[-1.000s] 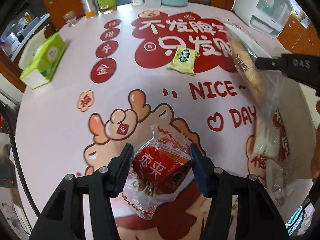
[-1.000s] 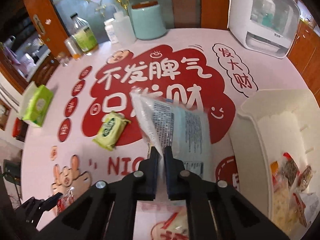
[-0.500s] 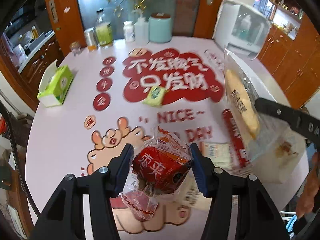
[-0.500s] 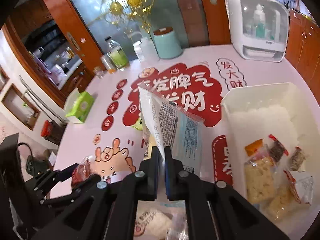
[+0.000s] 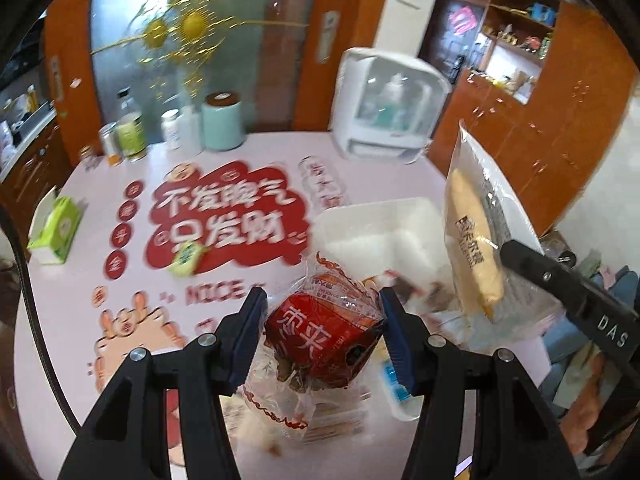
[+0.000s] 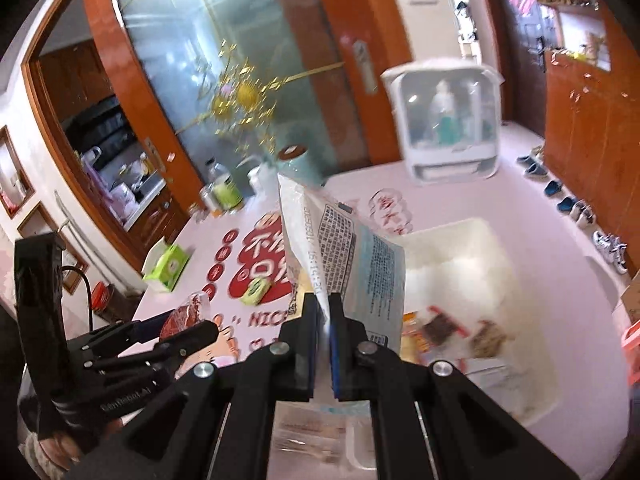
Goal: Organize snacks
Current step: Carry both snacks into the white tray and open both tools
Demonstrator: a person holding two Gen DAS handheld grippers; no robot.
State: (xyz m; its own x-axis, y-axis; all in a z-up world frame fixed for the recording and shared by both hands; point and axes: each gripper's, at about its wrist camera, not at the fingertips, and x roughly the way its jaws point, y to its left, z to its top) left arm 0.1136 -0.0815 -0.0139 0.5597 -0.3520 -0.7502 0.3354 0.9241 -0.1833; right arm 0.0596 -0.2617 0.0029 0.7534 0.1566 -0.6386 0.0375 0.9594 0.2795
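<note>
Two snack packets are up off the table, one in each of my tongs. My left gripper (image 5: 322,334) has its blue-padded fingers pressed against both sides of a crinkly clear-plastic packet with a glossy red label (image 5: 322,336), puffed and roughly cube-shaped, with a loose wrinkled tail of film hanging below. My right gripper (image 6: 325,322) is squeezed together on the thin sealed edge of a flat, shiny, clear-and-pale-blue plastic bag (image 6: 352,264) printed with blocks of fine text; from the left wrist view the same bag shows a long pale yellow baked piece inside. The bag stands upright above the jaws. Beyond and below it sits a white rectangular plastic bin (image 6: 492,248) with smooth walls and rounded corners, holding several small wrapped snacks at its near end, blurred. It rests on the round table covered by a smooth pink cloth with red cartoon print (image 5: 100,216). A small yellow-green soft packet (image 5: 187,258) lies flat on the red print, well apart from the bin, and a green cardboard tissue box (image 5: 56,230) sits near the far left edge.
</note>
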